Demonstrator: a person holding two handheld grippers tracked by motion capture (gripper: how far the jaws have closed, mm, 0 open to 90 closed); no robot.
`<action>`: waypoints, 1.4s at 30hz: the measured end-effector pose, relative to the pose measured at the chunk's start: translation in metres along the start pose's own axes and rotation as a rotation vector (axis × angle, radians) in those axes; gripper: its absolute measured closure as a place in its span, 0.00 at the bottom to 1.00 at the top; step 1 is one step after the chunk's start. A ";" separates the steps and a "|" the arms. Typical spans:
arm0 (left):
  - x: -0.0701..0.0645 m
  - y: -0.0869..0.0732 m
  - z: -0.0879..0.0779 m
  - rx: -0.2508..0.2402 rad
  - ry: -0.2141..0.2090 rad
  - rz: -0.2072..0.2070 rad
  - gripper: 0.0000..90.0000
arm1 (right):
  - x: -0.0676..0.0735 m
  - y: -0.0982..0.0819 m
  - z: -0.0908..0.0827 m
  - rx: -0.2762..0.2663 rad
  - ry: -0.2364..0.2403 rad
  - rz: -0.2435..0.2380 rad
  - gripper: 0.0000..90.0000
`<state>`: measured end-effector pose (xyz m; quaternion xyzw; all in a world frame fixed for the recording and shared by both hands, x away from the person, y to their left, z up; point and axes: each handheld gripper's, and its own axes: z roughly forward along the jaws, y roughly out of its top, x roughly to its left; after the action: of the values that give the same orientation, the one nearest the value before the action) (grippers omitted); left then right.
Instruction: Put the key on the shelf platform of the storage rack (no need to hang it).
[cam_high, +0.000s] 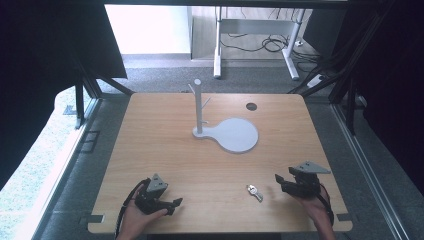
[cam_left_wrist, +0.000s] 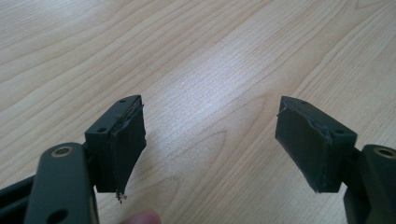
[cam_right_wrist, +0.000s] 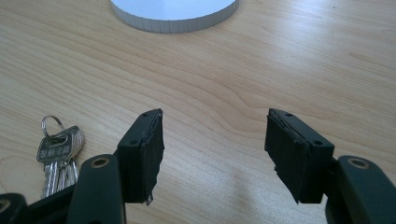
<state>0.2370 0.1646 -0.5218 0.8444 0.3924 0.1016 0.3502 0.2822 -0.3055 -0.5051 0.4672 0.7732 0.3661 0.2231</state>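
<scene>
A small bunch of silver keys (cam_high: 254, 192) on a ring lies on the wooden table (cam_high: 165, 125) near its front edge. My right gripper (cam_high: 279, 180) rests just right of them, open, nothing between its jaws. In the right gripper view the keys (cam_right_wrist: 58, 151) lie left of the left jaw, and the gripper (cam_right_wrist: 215, 144) is empty. My left gripper (cam_high: 176, 203) sits at the front left, open and empty, over bare wood (cam_left_wrist: 210, 135). A white stand (cam_high: 199, 107) with pegs rises from a round white base (cam_high: 235, 135) at the table's middle.
The round white base's edge (cam_right_wrist: 173, 18) lies ahead of my right gripper. A dark round hole (cam_high: 251, 106) sits in the table's far right part. Black frame posts flank the table, and a desk's white legs (cam_high: 217, 55) stand beyond it.
</scene>
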 end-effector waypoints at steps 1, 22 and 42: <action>0.000 0.000 0.000 -0.001 0.001 -0.002 0.27 | 0.000 0.001 0.000 0.003 0.004 0.003 0.44; 0.000 0.000 -0.001 -0.001 0.000 -0.005 0.27 | 0.005 0.026 -0.004 0.125 0.111 -0.064 0.55; -0.001 0.001 -0.004 -0.005 0.003 -0.006 0.27 | 0.028 0.072 -0.012 0.273 0.197 -0.175 0.59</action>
<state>0.2354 0.1657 -0.5183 0.8421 0.3954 0.1028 0.3521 0.3012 -0.2632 -0.4423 0.3861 0.8715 0.2808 0.1119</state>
